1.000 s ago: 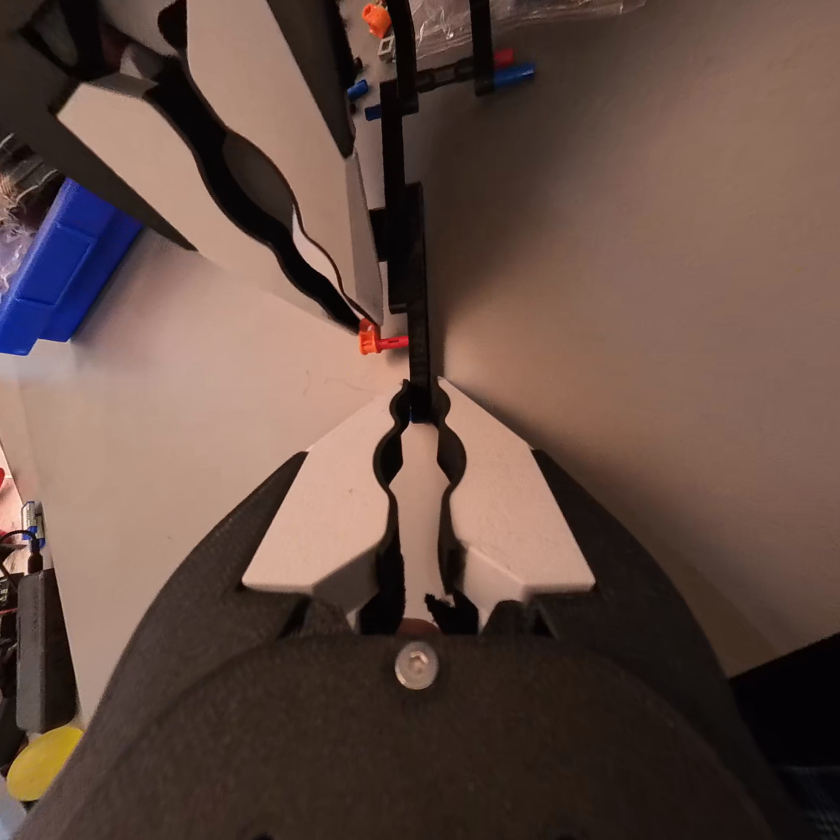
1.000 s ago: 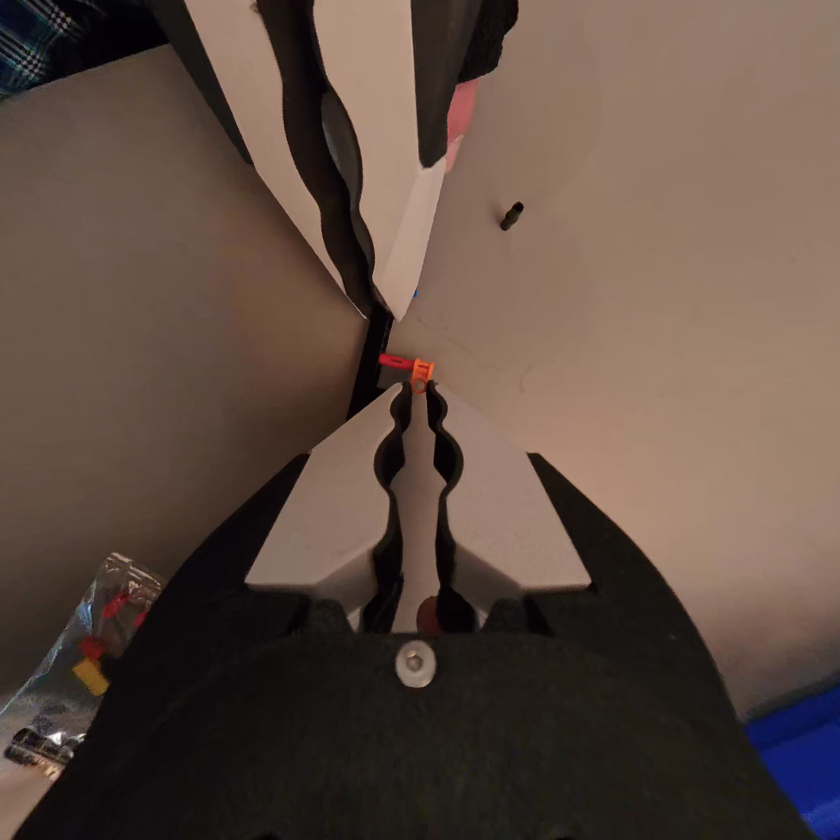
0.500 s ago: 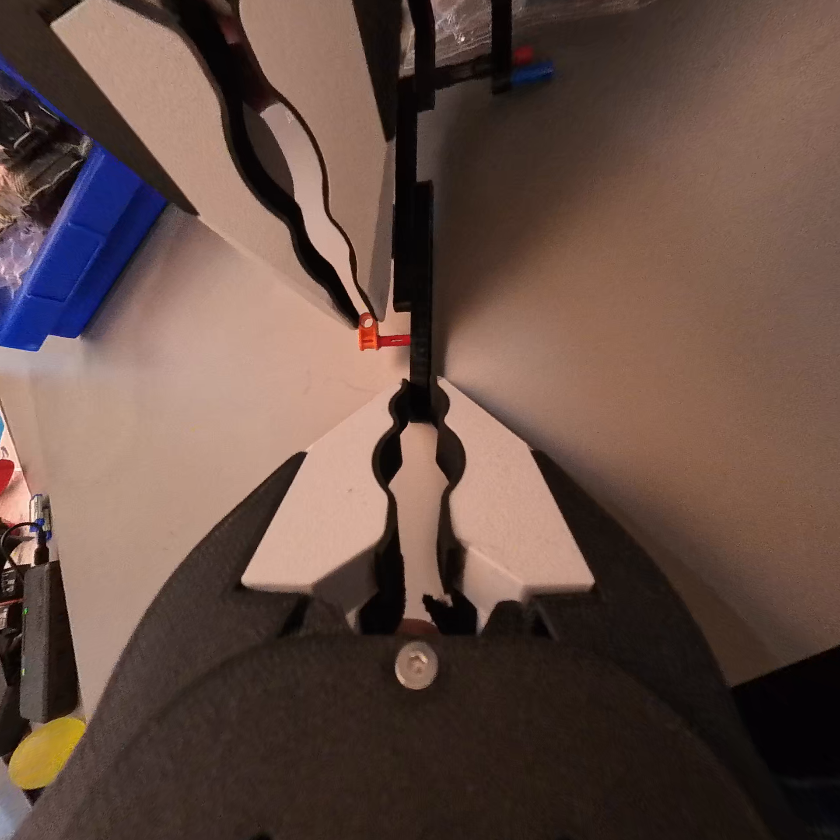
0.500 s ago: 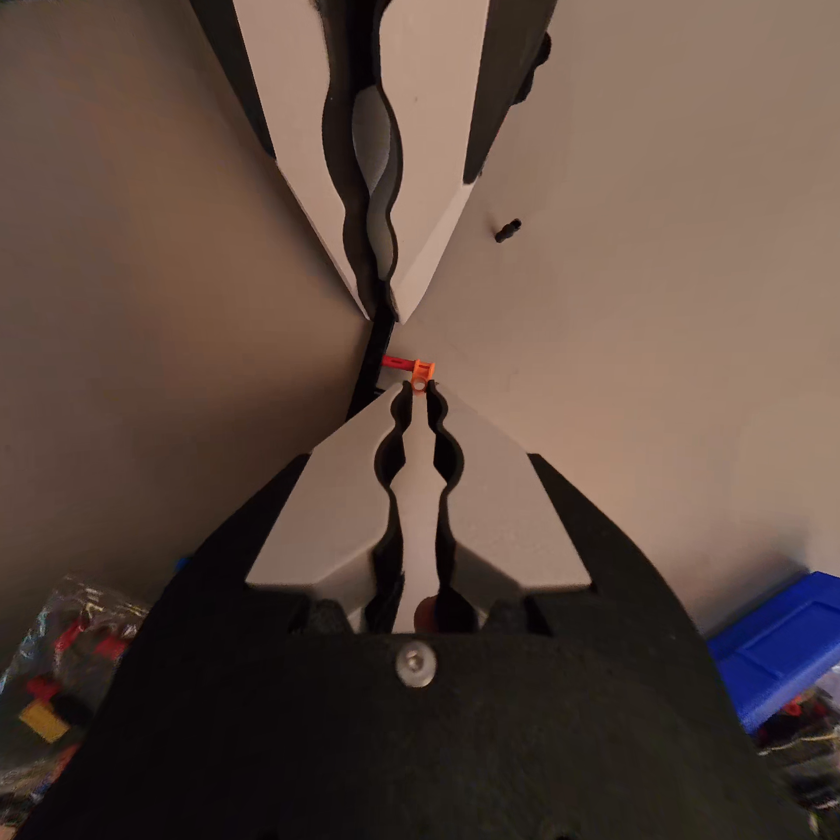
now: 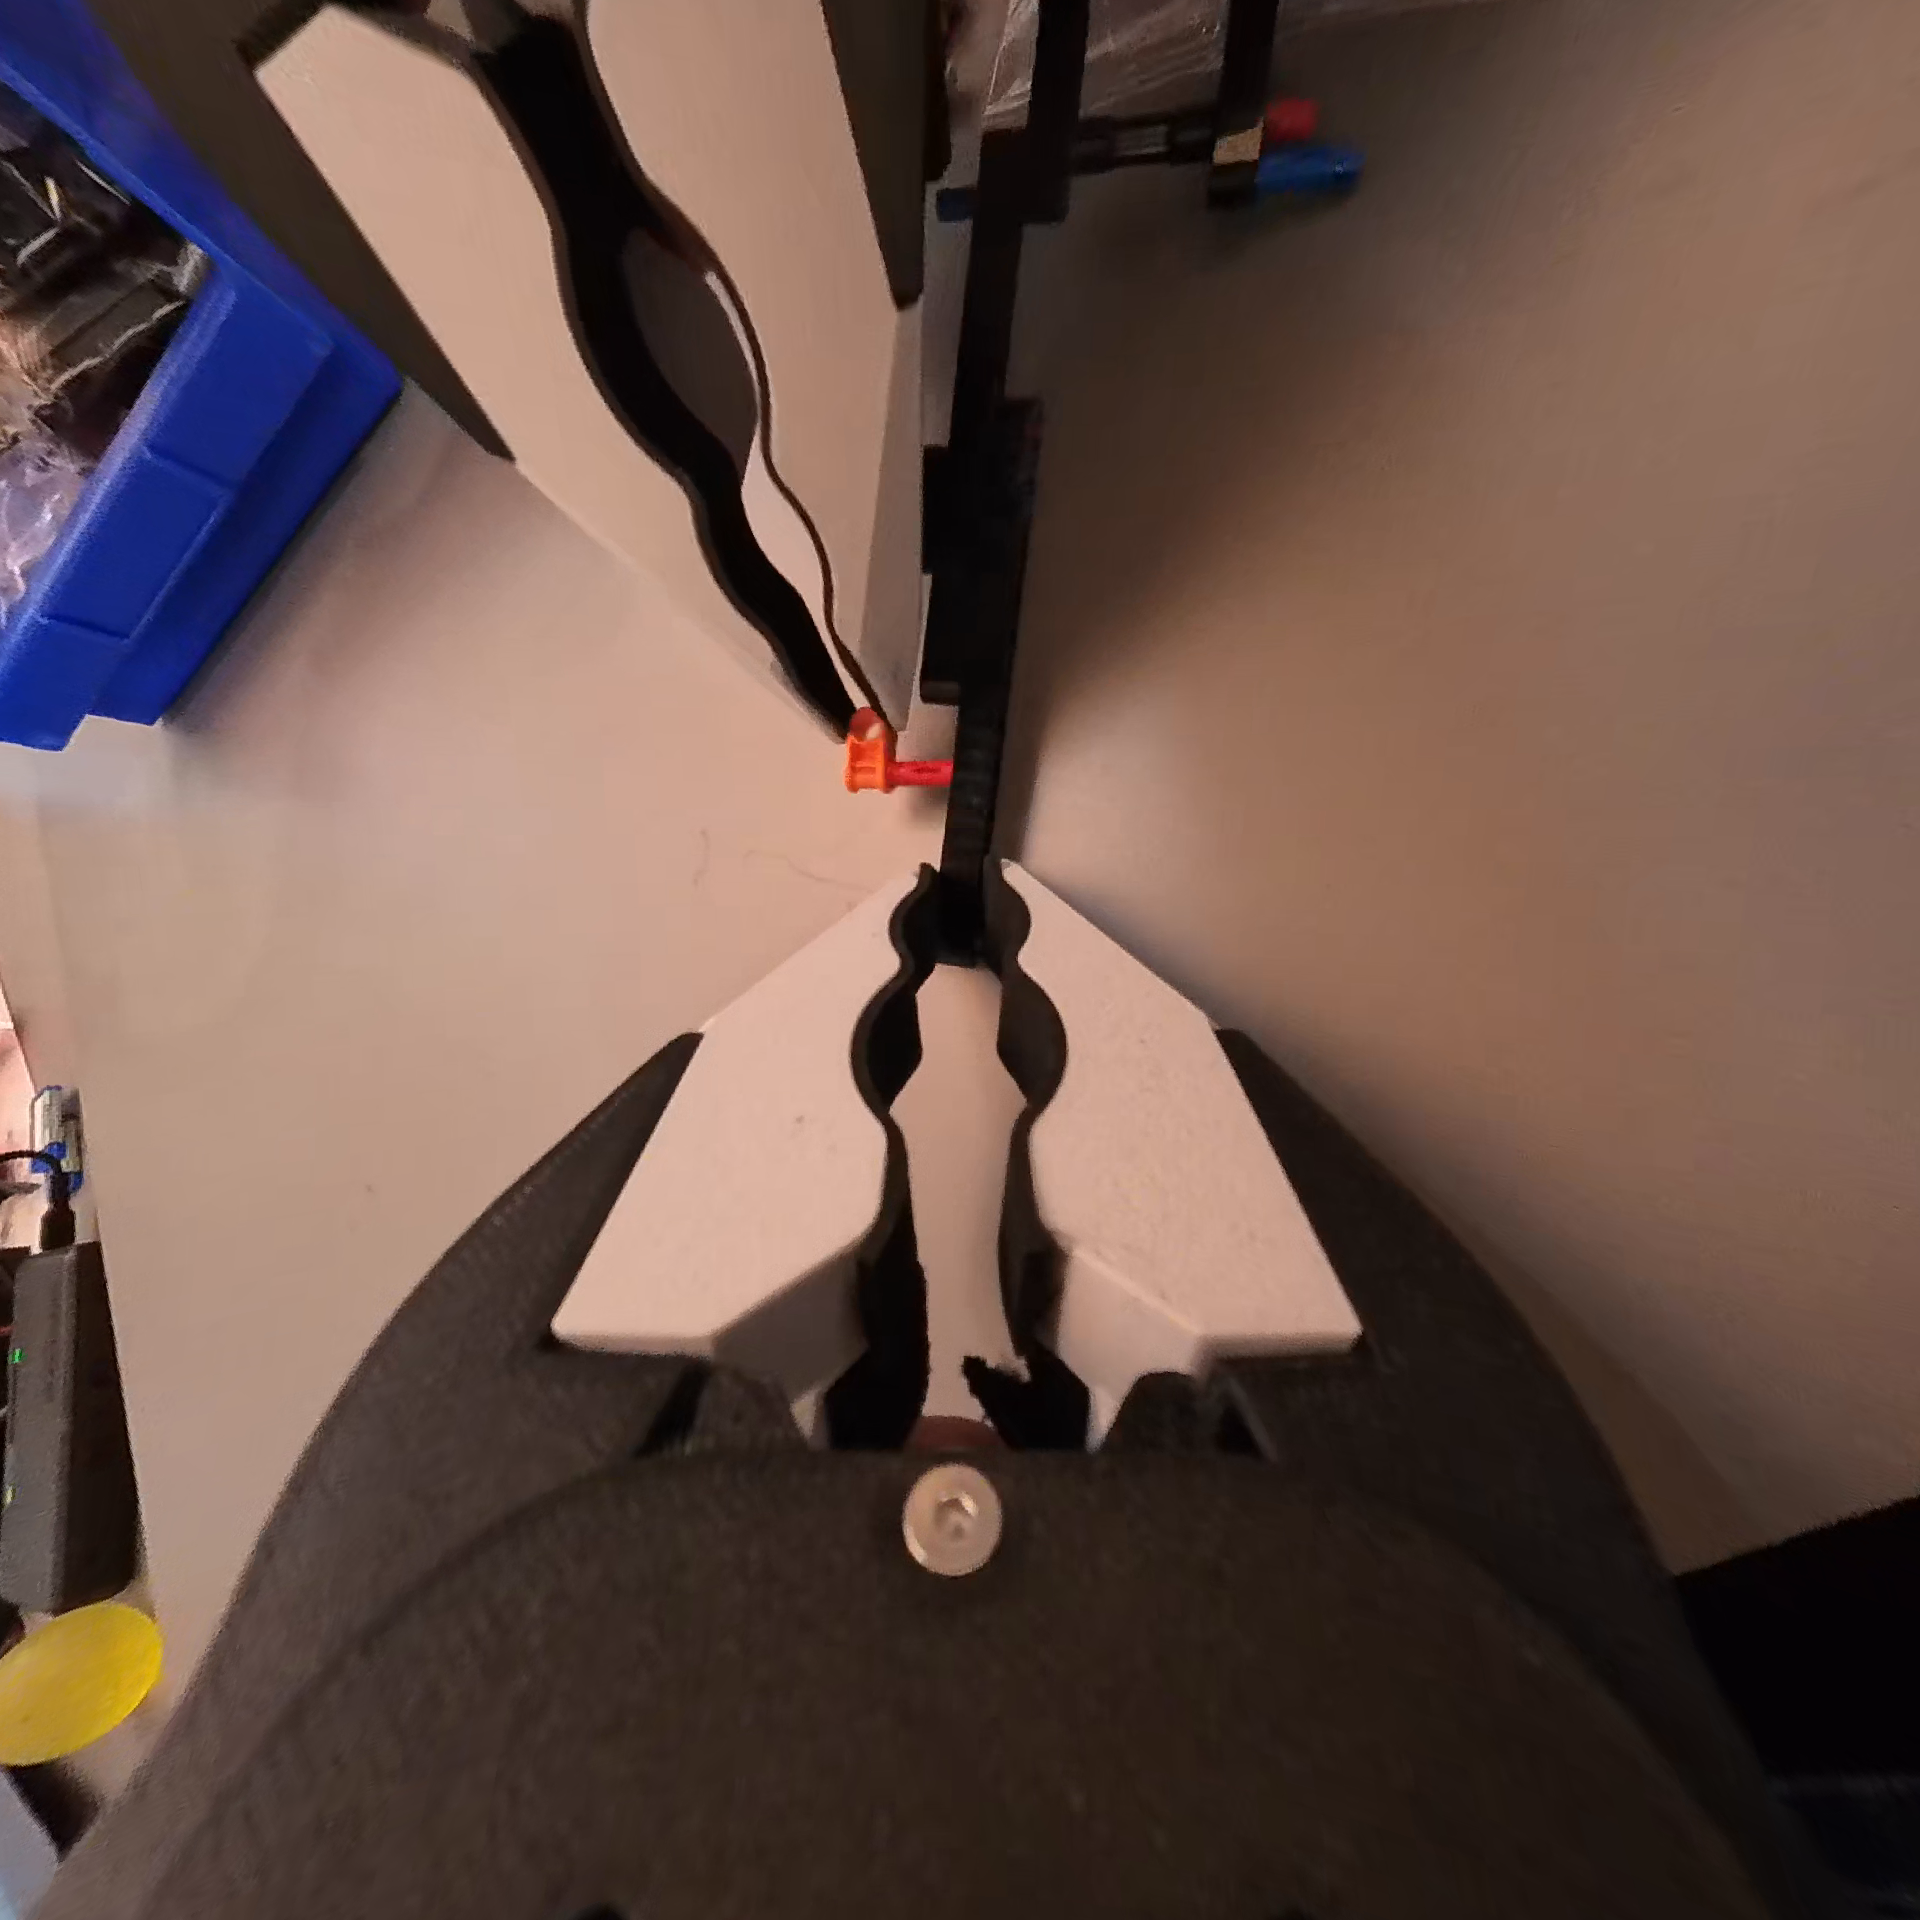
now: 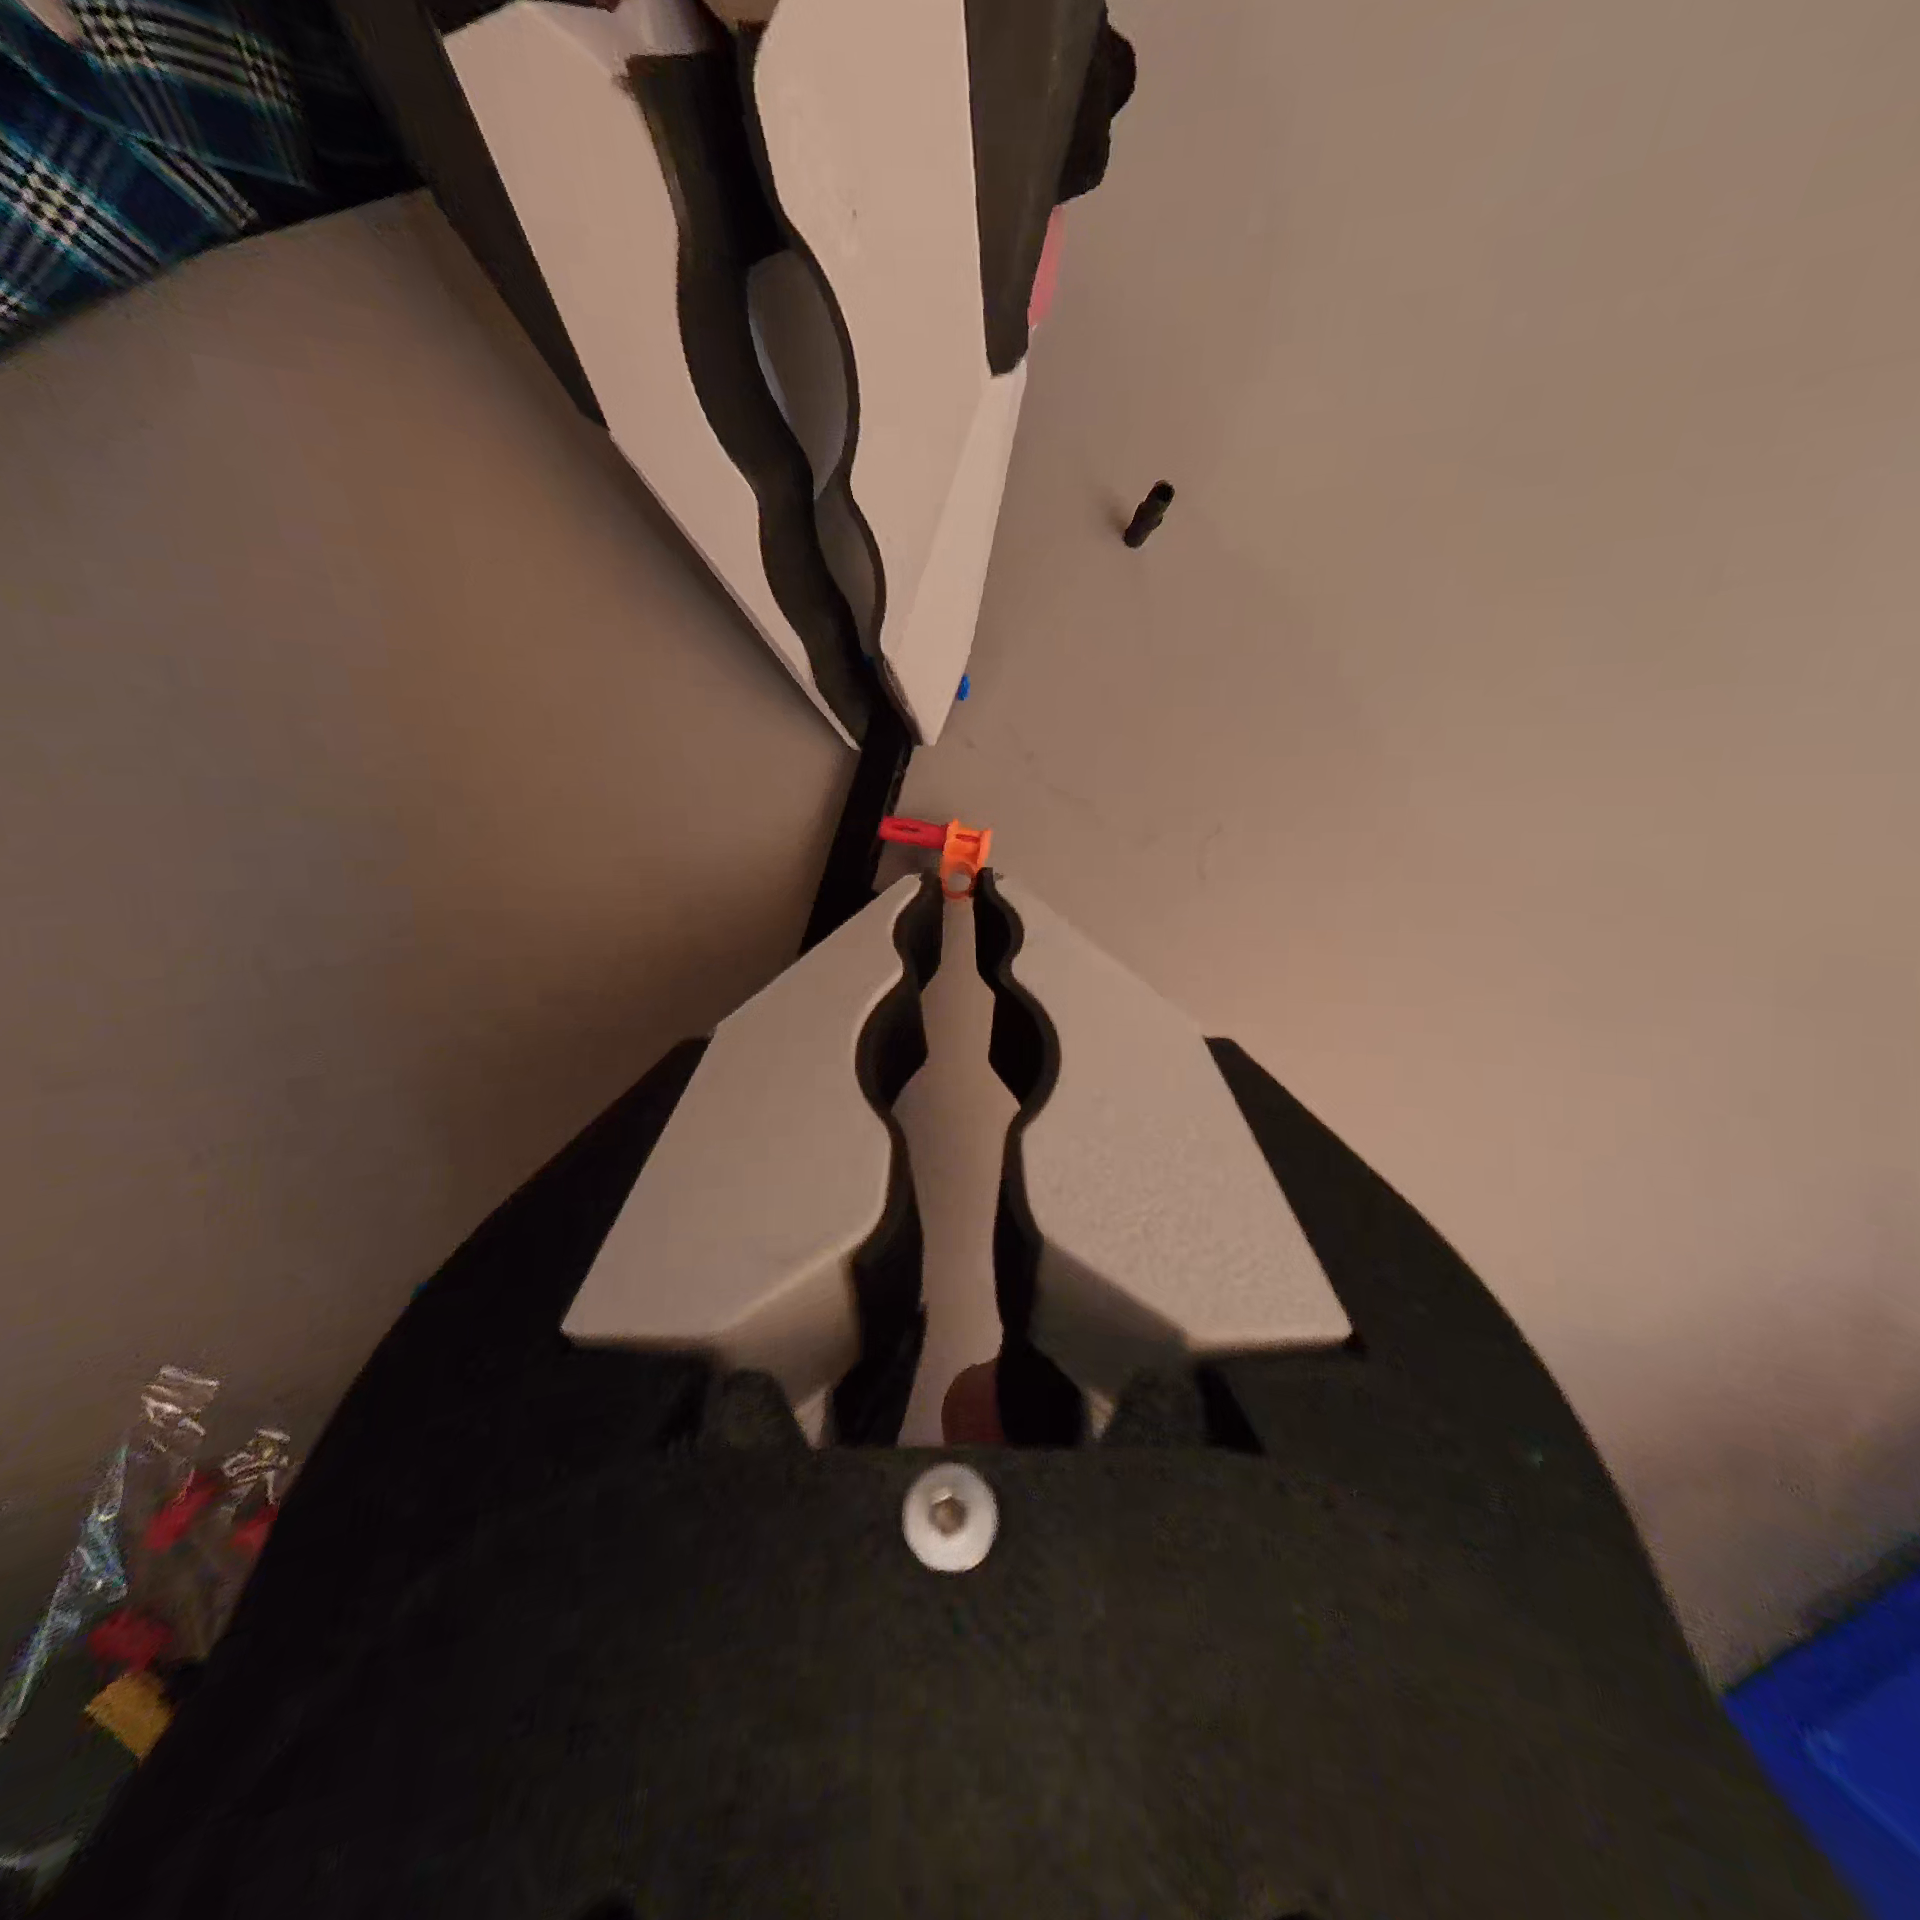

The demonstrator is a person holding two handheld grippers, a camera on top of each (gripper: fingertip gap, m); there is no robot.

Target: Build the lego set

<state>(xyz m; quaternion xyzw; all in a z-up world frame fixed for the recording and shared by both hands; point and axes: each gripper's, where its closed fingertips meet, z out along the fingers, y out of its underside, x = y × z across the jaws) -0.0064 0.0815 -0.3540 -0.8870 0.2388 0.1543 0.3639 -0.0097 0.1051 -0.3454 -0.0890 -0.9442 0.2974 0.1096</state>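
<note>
My left gripper point(image 5: 961, 904) is shut on the near end of a long black lego beam assembly point(image 5: 982, 582) that runs away from me above the table. My right gripper point(image 6: 958, 883) is shut on a small orange connector point(image 6: 961, 852) with a red axle pin point(image 6: 914, 829) whose tip meets the side of the black beam point(image 6: 868, 821). In the left wrist view the right gripper point(image 5: 868, 722) comes in from the upper left, with the orange connector point(image 5: 865, 764) and red pin point(image 5: 923, 771) at its tips. In the right wrist view the left gripper point(image 6: 883, 727) points down from above.
A blue bin point(image 5: 177, 499) stands at the left, and shows again in the right wrist view point(image 6: 1839, 1745). A clear bag of lego parts point(image 6: 135, 1569) lies at the lower left. A small black pin point(image 6: 1146, 514) lies on the beige table point(image 6: 1455, 831). Red and blue pins point(image 5: 1294, 145) sit at the assembly's far end. A yellow disc point(image 5: 73, 1683) lies near the table's edge.
Both grippers have kept their grips and the pin has stayed against the beam. The right gripper's angle to the beam has shifted and both views have swung a little over the table.
</note>
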